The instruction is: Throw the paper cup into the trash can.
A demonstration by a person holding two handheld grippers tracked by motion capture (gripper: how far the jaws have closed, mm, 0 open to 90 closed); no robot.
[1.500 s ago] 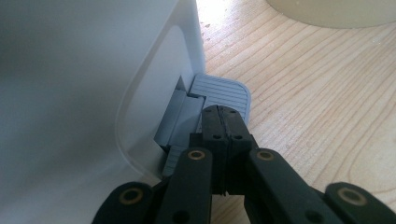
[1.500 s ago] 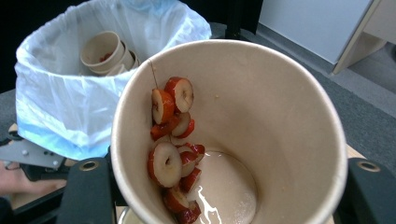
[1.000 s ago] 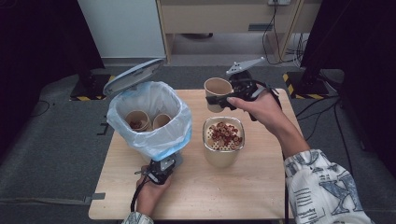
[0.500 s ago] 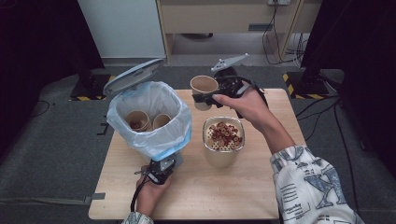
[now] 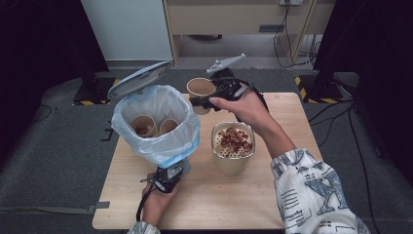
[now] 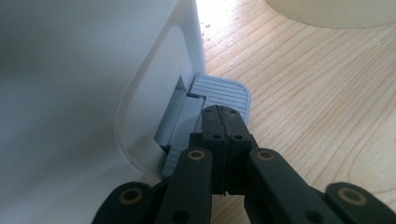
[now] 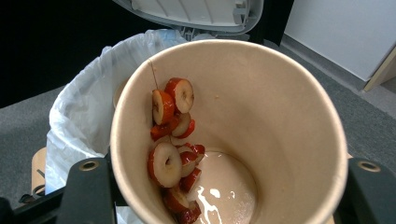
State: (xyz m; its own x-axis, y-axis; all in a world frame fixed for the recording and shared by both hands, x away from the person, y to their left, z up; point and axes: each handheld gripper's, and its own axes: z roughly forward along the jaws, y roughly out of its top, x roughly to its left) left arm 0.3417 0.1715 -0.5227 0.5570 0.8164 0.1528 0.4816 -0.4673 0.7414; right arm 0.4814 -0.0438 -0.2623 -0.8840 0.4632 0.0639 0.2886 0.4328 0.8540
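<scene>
The left tongs (image 6: 223,122) are pressed together on the bin's pedal (image 6: 219,95), propping the lid (image 5: 139,79) open. The right tongs (image 5: 204,101) are clamped on a paper cup (image 5: 200,88) of red fruit slices (image 7: 173,140), held at the bin's (image 5: 158,122) two o'clock, ready for tipping. A fuller tub (image 5: 233,148) stands at three o'clock on the worktop (image 5: 292,122), clear of the path.

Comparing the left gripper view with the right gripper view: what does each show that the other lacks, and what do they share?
Left gripper view: the left claw, shut, pressing the bin's grey pedal beside the white bin wall.

Right gripper view: the right claw gripping a paper cup with red fruit slices inside, the bin's white bag and raised lid.

Both: the same bin, and a bit of the wooden table.
</scene>
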